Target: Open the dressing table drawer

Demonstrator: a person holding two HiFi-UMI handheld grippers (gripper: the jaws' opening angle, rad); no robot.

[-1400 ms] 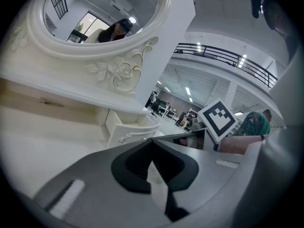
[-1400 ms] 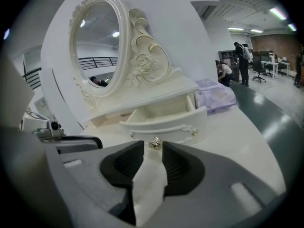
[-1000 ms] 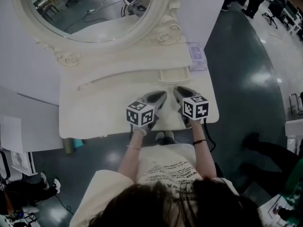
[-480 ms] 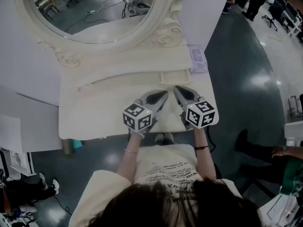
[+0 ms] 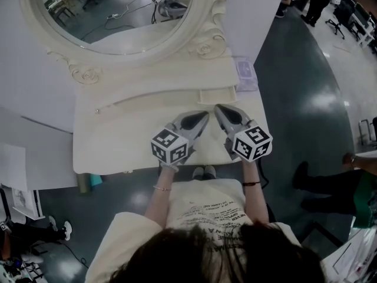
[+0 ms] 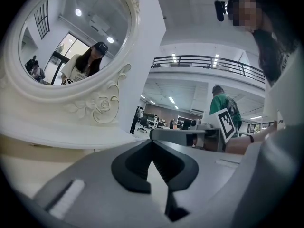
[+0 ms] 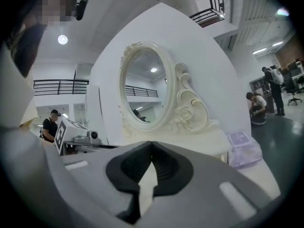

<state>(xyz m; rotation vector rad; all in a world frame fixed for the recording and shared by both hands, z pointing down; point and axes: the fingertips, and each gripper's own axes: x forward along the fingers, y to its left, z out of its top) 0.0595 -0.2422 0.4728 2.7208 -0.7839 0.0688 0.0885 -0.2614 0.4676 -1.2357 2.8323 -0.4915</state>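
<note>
The cream dressing table [image 5: 118, 140] stands under an oval mirror [image 5: 112, 10]. Below its shelf, a small drawer [image 5: 217, 94] at the right sticks out a little, and a long curved front with a small knob [image 5: 97, 109] runs to the left. Both grippers hover side by side over the tabletop's front right part, pointing at the shelf. My left gripper [image 5: 203, 115] [image 6: 152, 144] is shut with nothing in it. My right gripper [image 5: 217, 108] [image 7: 152, 146] is also shut and empty, just in front of the small drawer and apart from it.
A pale purple packet [image 5: 243, 72] [image 7: 243, 146] lies on the table's right end beside the shelf. The carved mirror frame [image 7: 190, 110] rises behind the shelf. A person [image 5: 359, 187] stands on the dark floor at the right, and papers [image 5: 17, 175] lie at the left.
Both grippers have lifted off the tabletop toward the camera and tilted, the right one's cube shifting to the right. The right jaws look narrower. The drawer has not moved.
</note>
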